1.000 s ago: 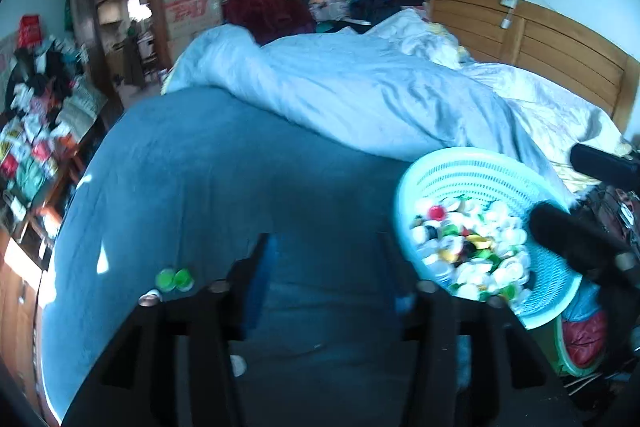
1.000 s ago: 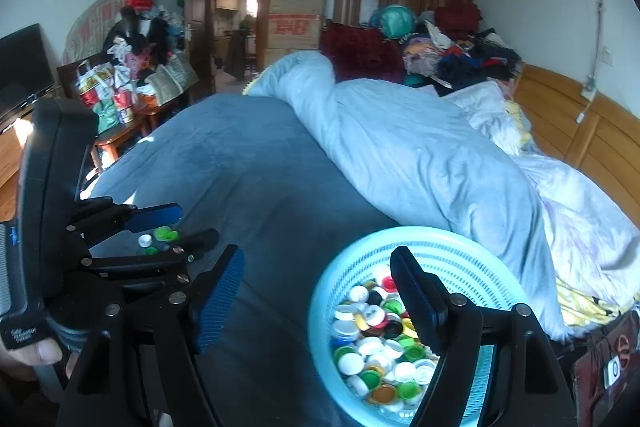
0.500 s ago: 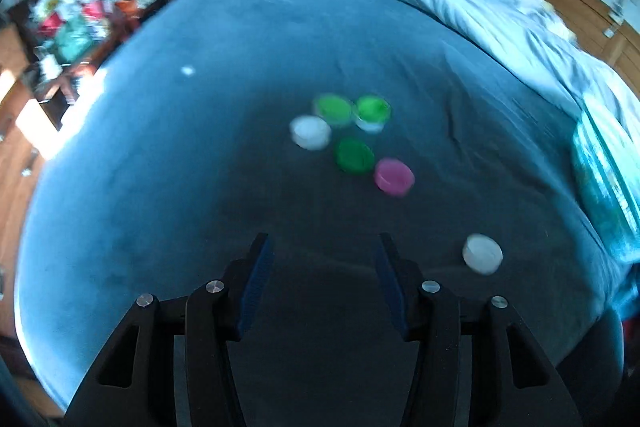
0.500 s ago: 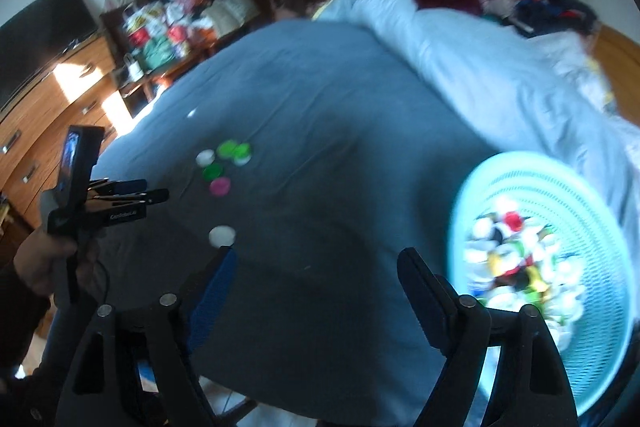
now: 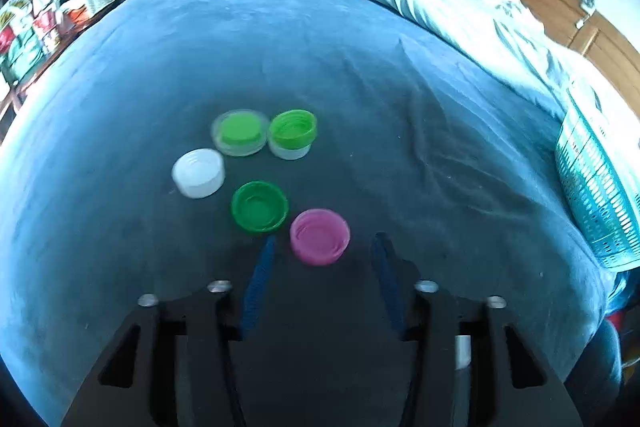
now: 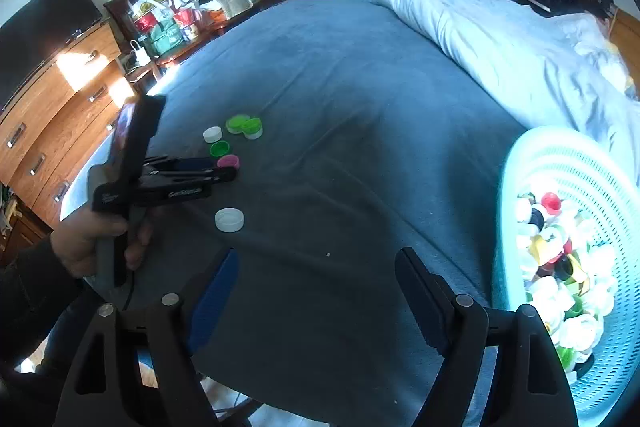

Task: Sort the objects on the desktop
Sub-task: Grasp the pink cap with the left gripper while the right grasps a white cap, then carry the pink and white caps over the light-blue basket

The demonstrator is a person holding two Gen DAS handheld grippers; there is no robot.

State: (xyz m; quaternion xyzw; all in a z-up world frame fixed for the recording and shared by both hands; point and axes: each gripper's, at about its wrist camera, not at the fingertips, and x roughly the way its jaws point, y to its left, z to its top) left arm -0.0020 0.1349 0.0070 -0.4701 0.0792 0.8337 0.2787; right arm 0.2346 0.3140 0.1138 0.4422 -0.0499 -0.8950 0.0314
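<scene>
The left gripper [image 5: 324, 242] has just been closing its jaws around a pink round plastic bottle cap [image 5: 319, 235] on the bed's blue blanket [image 5: 360, 67]; a gap shows on each side. The right gripper [image 6: 318, 259], jaws released and narrowing slightly, hovers empty beside the pale blue plastic basket [image 6: 560, 155].

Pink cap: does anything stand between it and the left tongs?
Nothing visible does. The pink cap lies between the tips of the left tongs, whose jaws have just been closing. The dark green cap sits beside them, not between.
</scene>
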